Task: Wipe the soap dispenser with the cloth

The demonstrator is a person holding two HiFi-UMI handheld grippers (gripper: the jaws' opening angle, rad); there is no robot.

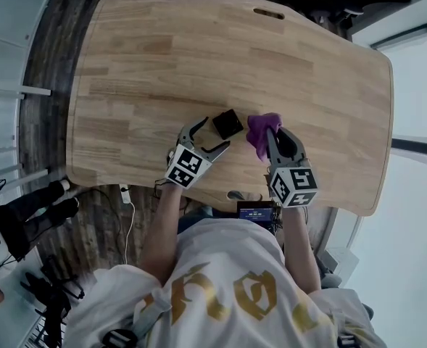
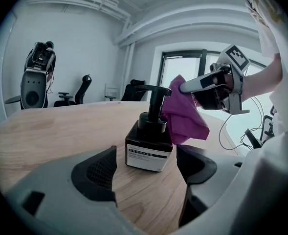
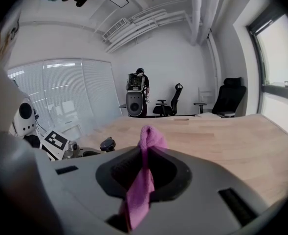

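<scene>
Left claw [image 2: 146, 166] gapes wide and empty, black soap dispenser [image 2: 149, 142] upright on the wooden surface [image 2: 51, 126] just beyond its tips, white label print unreadable; right claw [image 3: 144, 169] pinches purple cloth [image 3: 140, 186] beside the pump.

The right gripper [image 3: 144, 151] had its jaws closed on a purple cloth [image 3: 140, 185], which stood up in a fold above them and hung down between them, and behind it a wooden table [image 3: 227, 136] reached to black chairs [image 3: 230, 100] by a white wall.
</scene>
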